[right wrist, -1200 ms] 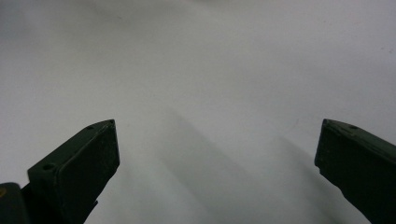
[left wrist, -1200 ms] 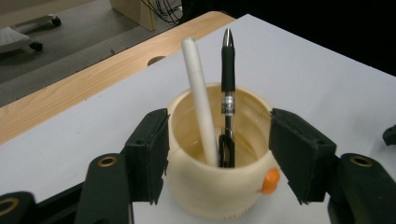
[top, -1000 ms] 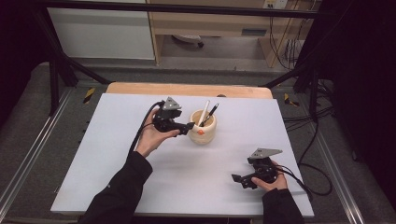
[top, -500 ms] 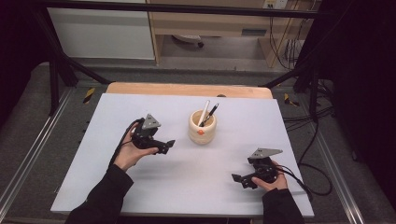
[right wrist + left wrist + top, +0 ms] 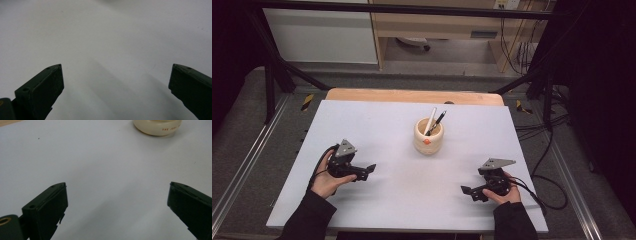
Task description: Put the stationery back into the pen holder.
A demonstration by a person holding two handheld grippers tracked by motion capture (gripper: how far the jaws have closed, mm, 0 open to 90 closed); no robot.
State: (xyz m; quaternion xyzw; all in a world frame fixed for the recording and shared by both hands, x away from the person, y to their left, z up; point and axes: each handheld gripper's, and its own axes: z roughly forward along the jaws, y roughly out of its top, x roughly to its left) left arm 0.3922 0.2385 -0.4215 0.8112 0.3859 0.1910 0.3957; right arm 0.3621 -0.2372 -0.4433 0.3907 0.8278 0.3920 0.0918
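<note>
a pale lavender sheet (image 5: 412,200) covers the work table, with a strip of bare wood at its far edge and dark floor and cables around it. a cream ceramic cup (image 5: 428,136) stands upright near the middle of the sheet, holding a white pen (image 5: 430,121) and a black pen (image 5: 438,121), both leaning toward the right rim.

the left gripper (image 5: 366,172) sits low over the sheet at the near left, well apart from the cup. its jaws have just been opening and now stand spread wide with nothing between them. this placement reads as a parked position away from the cup. the right gripper (image 5: 468,191) rests at the near right, jaws likewise spread and empty.

in the left gripper view the cup (image 5: 157,127) is cut off at the top edge; its printed lettering is partly legible only. the cup's interior is not visible.
</note>
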